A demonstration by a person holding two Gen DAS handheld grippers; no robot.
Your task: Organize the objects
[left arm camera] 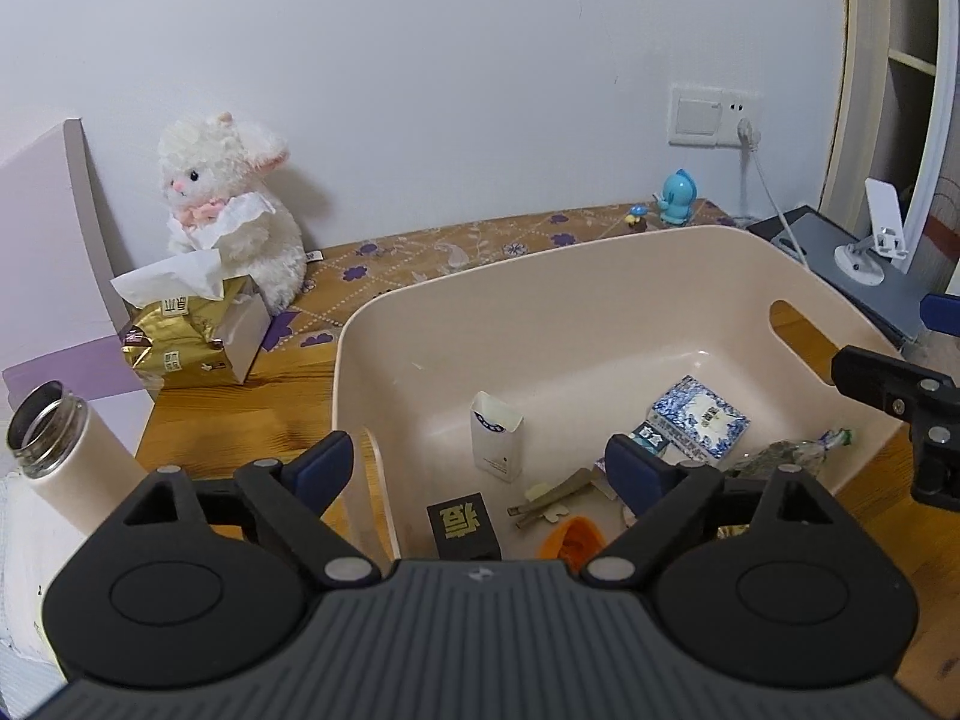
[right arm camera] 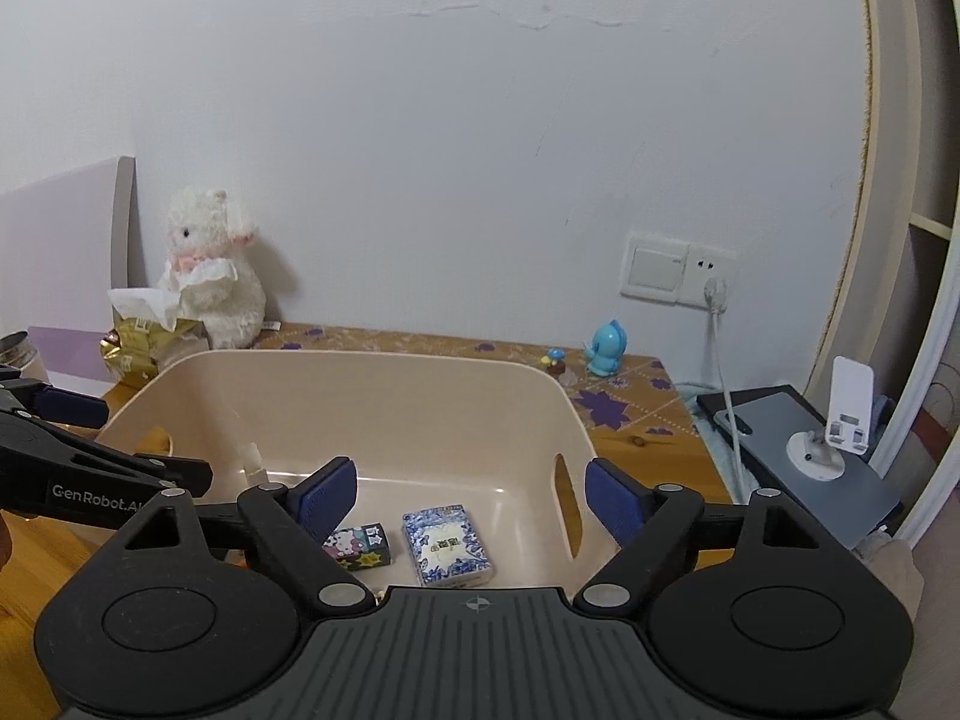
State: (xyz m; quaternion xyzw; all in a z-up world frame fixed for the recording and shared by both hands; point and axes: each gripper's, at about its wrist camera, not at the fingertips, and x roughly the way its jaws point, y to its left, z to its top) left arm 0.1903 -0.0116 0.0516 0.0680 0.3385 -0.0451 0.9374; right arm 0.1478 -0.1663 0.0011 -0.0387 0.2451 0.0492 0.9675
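**Operator:** State of the tongs?

**Technician:** The left tongs [left arm camera: 477, 468] stand wide open and hold nothing; they hang over the near wall of the beige bin [left arm camera: 600, 258]. The right tongs [right arm camera: 471, 495] are likewise spread wide and empty, above the same bin's near edge.

**Operator:** Location of the task items?

**Technician:** Most are inside the bin. The left wrist view shows a white upright pack [left arm camera: 497, 444], a black box with gold print [left arm camera: 463, 527], a blue-and-white patterned pack [left arm camera: 699, 417], an orange item [left arm camera: 573, 543] and a crumpled wrapper [left arm camera: 780, 455] on its floor. An open flask [left arm camera: 72, 456] lies tilted outside the bin to the left; a gold tissue pack [left arm camera: 186, 342] sits just beside a white plush toy [left arm camera: 231, 204].

**Operator:** Failure modes from here?

**Technician:** Three are likely. First, the flask has no cap fitted and leans; a careless grip may roll it or spill any contents. Second, the two tongs work close together over one bin, so a collision is possible. Third, a lowered finger may catch the bin rim and shift the bin.

**Operator:** Surface and room?

**Technician:** The bench [left arm camera: 288, 414] is wood, partly covered by a floral cloth [left arm camera: 480, 246]. It stands against a plain white wall with a switch and socket [right arm camera: 678, 273]. A small blue figurine [right arm camera: 606, 348] stands at the rear.
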